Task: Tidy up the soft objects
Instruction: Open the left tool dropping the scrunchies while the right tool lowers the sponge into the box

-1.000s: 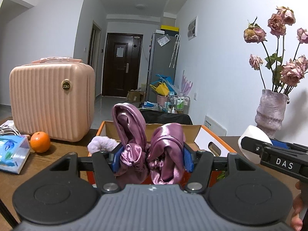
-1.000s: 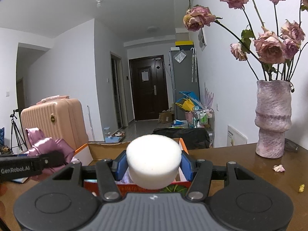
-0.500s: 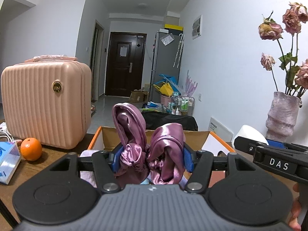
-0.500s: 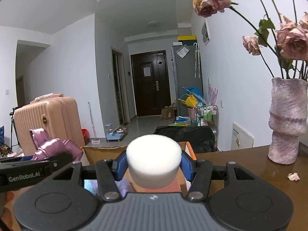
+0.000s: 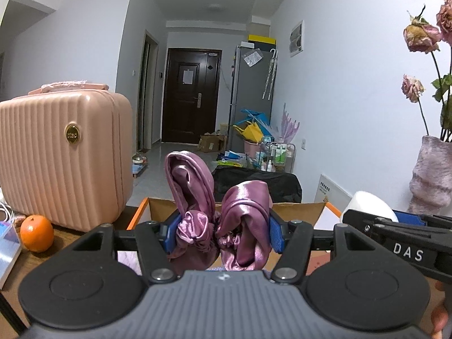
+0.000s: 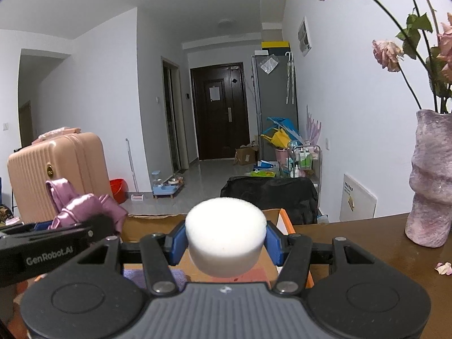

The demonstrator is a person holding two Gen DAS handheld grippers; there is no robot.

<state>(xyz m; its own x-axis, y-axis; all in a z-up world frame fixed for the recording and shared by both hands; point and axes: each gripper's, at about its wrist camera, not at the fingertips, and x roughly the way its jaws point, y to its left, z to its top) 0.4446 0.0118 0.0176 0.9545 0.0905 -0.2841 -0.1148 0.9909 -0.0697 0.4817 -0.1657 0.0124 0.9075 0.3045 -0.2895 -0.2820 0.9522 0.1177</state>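
Observation:
My left gripper (image 5: 220, 234) is shut on a purple satin scrunchie with two upright ear-like loops (image 5: 243, 223), held above an open cardboard box with orange edges (image 5: 299, 210). The right gripper (image 6: 225, 240) is shut on a round white sponge puff (image 6: 225, 234), also over the box (image 6: 158, 226). In the right wrist view the scrunchie (image 6: 84, 206) and the left gripper's body show at the left. In the left wrist view the white puff (image 5: 367, 206) and the right gripper's arm appear at the right. Something lilac and soft lies inside the box (image 6: 178, 275).
A pink ribbed suitcase (image 5: 62, 158) stands at the left on the brown table (image 6: 367, 243), with an orange (image 5: 36, 233) and a blue-white pack (image 5: 7, 251) beside it. A mauve vase of dried roses (image 6: 432, 180) stands at the right. A fallen petal (image 6: 443, 268) lies near it.
Both grippers have moved forward over the box with their loads still held. The suitcase, orange and vase have slid outward in the views, and the box rim is closer under the fingers.

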